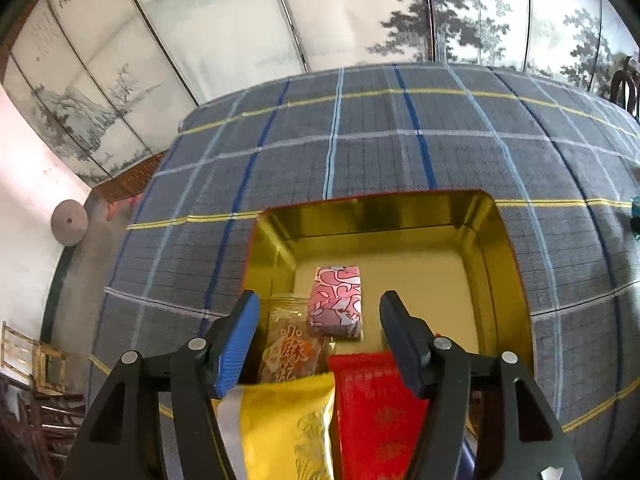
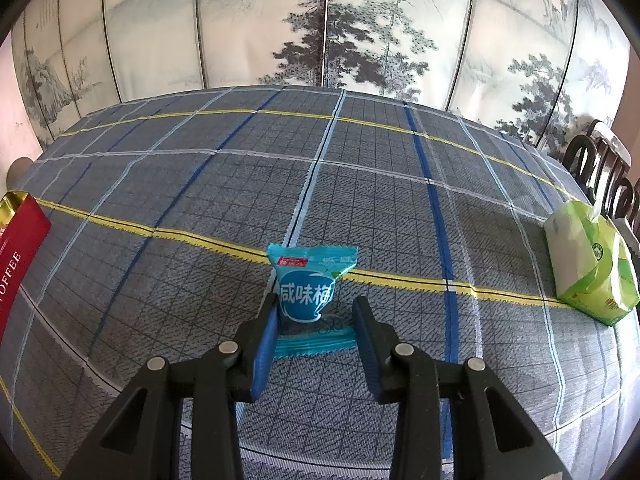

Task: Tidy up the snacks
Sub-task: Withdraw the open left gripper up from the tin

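Observation:
In the left wrist view a gold-lined tin [image 1: 508, 280] sits on the plaid cloth. It holds a pink patterned packet [image 1: 338, 292], a clear packet with orange characters [image 1: 292, 352], a yellow packet [image 1: 288, 428] and a red packet [image 1: 376, 412]. My left gripper [image 1: 320, 304] hangs open above them, with nothing between its pads. In the right wrist view a blue snack packet [image 2: 308, 292] lies on the cloth between the fingers of my right gripper [image 2: 316, 302]. The left finger is at the packet's edge, and a gap shows at the right finger.
The tin's red outer side [image 2: 20, 240] shows at the far left of the right wrist view. A green tissue pack [image 2: 588, 268] lies at the right, near the table edge. Dark wooden chairs [image 2: 600, 168] stand beyond it. A painted folding screen [image 2: 320, 20] backs the table.

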Demonstrator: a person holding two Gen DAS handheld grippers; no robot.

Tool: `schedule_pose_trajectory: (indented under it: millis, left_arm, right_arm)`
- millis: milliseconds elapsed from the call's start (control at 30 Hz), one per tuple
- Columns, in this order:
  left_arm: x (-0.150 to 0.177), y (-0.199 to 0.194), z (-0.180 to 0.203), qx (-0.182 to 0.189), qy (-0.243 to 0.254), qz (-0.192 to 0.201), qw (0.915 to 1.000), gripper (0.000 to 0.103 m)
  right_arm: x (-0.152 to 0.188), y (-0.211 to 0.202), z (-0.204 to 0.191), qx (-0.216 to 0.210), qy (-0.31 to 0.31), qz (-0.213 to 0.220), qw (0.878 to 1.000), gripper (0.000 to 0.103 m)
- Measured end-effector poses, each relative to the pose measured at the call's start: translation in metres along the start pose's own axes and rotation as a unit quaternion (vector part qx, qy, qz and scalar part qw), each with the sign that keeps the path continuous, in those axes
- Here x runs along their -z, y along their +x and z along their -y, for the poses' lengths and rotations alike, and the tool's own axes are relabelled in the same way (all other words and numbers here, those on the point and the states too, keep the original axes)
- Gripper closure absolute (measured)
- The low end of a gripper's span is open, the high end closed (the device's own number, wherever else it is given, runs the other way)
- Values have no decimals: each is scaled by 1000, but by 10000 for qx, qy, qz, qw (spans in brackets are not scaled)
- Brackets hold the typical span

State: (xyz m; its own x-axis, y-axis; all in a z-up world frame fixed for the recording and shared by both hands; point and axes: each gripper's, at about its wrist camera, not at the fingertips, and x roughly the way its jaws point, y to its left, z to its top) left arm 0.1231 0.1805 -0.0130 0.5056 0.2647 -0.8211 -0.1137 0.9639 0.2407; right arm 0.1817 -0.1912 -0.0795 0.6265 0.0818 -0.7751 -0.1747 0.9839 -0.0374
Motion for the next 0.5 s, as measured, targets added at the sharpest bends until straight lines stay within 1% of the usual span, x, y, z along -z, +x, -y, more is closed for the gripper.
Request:
schedule_pose_trajectory:
  millis: [133,233,433,500]
  left_arm:
    - [5,-21,-3,-64,-8,218,9997,36]
    - [9,-34,-8,-178,-153,352,9991,32]
    - [30,-53,-24,-30,-596,435,9973,27]
    - [39,-58,-26,-33,-662,469,9967,25]
  right_arm:
    - [-4,-1,4,129,-27,-134,9998,66]
    - [-8,0,5,289,-79,-217,9993,66]
    - [-15,4,4,562,-78,-324,9979,67]
    - [-17,3,5,585,-25,-324,9978,67]
